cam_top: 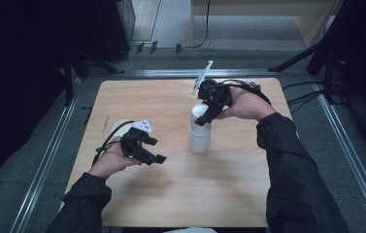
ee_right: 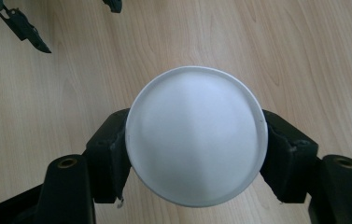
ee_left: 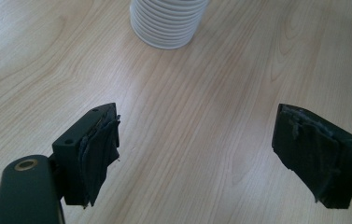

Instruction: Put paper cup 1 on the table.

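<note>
A tall stack of upturned white cups point(cam_top: 200, 138) stands near the middle of the wooden table point(cam_top: 180, 194); its ribbed base point(ee_left: 166, 23) lies ahead of my left gripper. My right gripper point(cam_top: 203, 116) comes down on the stack's top, and its jaws press both sides of the top cup point(ee_right: 194, 135), whose round bottom faces the camera. My left gripper point(cam_top: 152, 151) point(ee_left: 197, 154) hovers low over bare wood to the left of the stack, open with nothing between its pads.
A single white cup point(cam_top: 117, 127) sits just behind the left hand. Metal rails point(cam_top: 49, 155) frame the table. Black stand legs point(cam_top: 297, 58) and cables point(cam_top: 302, 92) lie on the floor behind and to the right.
</note>
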Demonstrator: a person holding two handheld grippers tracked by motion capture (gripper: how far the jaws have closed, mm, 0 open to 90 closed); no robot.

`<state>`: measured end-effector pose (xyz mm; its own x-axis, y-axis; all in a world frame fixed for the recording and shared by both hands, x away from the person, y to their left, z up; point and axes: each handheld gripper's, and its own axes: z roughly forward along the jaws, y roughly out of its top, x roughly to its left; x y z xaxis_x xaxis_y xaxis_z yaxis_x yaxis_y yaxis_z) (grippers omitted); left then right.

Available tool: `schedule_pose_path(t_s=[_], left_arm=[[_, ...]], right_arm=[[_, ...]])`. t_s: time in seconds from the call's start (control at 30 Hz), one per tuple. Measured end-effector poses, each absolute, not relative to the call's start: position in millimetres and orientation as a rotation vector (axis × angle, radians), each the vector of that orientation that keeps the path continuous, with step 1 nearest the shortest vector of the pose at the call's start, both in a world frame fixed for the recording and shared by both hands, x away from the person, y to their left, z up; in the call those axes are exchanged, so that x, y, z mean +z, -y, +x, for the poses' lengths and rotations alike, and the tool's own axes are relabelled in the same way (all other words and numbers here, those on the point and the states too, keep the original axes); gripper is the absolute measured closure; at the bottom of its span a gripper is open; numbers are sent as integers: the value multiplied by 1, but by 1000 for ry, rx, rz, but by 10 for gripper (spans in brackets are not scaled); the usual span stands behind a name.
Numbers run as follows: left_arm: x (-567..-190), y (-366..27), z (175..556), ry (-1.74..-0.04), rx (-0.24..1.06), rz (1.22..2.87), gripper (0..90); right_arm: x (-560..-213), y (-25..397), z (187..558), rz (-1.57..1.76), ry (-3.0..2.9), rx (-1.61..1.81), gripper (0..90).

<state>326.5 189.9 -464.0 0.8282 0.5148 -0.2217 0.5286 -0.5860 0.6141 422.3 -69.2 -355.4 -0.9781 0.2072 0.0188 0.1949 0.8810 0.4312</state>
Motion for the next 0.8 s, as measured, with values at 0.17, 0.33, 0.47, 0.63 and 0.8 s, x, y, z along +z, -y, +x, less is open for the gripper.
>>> schedule_pose_path(t_s=[0.17,0.33,0.47,0.63,0.8], left_arm=[[-464,-190,326,-759,-22,2306,150],[-462,-192,326,-757,-21,2294,149],[-462,-193,327,-751,-19,2297,149],[-461,-193,326,-752,-2,2293,149],[-459,-196,326,-752,-6,2268,149]], right_arm=[[-347,68,421,295,-3023,686,342],[-334,67,420,291,-3019,687,343],[-320,67,418,268,-3005,694,343],[-304,68,413,265,-2986,702,343],[-283,73,408,263,-2976,746,344]])
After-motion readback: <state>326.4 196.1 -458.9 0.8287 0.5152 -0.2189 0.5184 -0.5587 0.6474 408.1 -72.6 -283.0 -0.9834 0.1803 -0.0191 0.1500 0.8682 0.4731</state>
